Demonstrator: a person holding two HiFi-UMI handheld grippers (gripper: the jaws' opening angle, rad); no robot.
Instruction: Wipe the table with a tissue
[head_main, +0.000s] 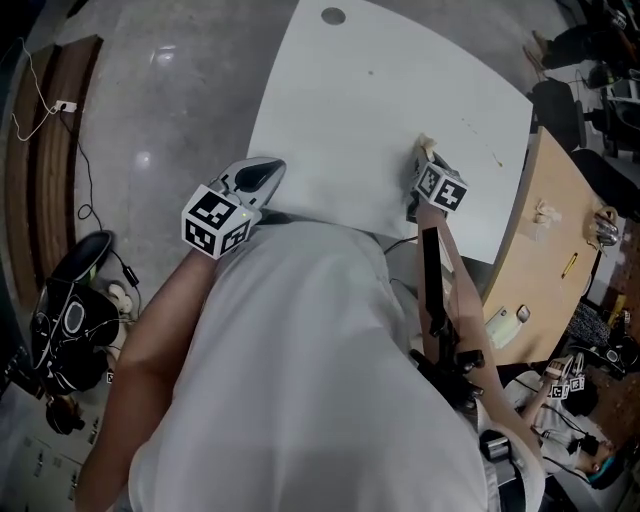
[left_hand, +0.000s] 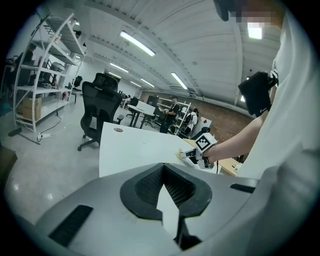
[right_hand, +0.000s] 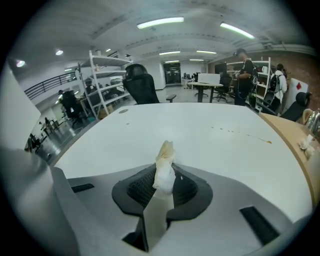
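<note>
The white table (head_main: 350, 110) fills the upper middle of the head view. My right gripper (head_main: 424, 160) is over its near right part, shut on a crumpled white tissue (head_main: 426, 146). In the right gripper view the tissue (right_hand: 164, 165) sticks up from between the pads, with small brown stains (right_hand: 250, 136) on the table (right_hand: 200, 125) beyond it. My left gripper (head_main: 262, 176) hovers at the table's near left edge. Its jaws (left_hand: 167, 197) stand slightly apart with nothing between them. The left gripper view also catches the right gripper (left_hand: 192, 155) over the table (left_hand: 130, 145).
A wooden table (head_main: 550, 240) with small items adjoins the right edge. A round cable hole (head_main: 333, 15) sits at the far end. Bags and cables (head_main: 70, 320) lie on the floor at left. A black office chair (left_hand: 100, 107) and a metal shelf (left_hand: 45, 75) stand beyond.
</note>
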